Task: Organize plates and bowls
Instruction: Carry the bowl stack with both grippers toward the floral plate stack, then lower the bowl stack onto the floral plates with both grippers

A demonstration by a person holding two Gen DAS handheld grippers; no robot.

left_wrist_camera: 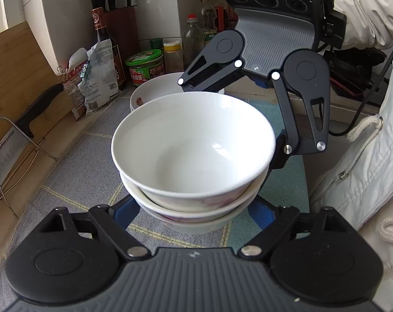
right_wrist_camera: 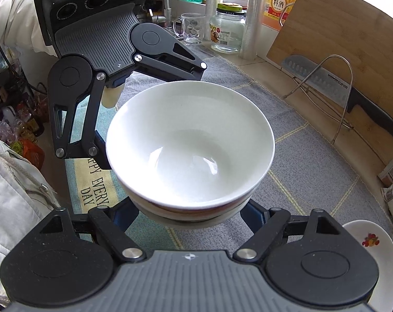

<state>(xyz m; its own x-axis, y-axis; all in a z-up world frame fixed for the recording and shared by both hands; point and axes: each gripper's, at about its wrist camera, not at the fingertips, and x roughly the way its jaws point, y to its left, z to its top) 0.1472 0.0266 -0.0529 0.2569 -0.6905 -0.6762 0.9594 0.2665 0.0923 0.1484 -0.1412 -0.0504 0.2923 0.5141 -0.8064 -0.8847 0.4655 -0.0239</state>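
Note:
A stack of three white bowls (left_wrist_camera: 194, 140) fills the middle of both views, with a pink pattern on the lower bowls' outsides. My left gripper (left_wrist_camera: 194, 218) is shut on the lowest bowl, its blue fingers (left_wrist_camera: 129, 210) pressing on either side. From the opposite side my right gripper (right_wrist_camera: 191, 221) is shut on the same stack of bowls (right_wrist_camera: 188, 140), its blue fingers (right_wrist_camera: 256, 215) under the rims. The fingertips are hidden by the bowls. Another white bowl (left_wrist_camera: 155, 91) with a red flower stands behind on the cloth.
A grey checked cloth (left_wrist_camera: 74, 171) covers the counter. A wire rack (right_wrist_camera: 339, 91) holds a knife against a wooden cutting board (right_wrist_camera: 339, 33). Jars, bottles and a knife block (left_wrist_camera: 118, 26) line the back wall. A flowered white dish (right_wrist_camera: 370, 241) lies at the lower right. A person's white jacket (left_wrist_camera: 365, 169) is close by.

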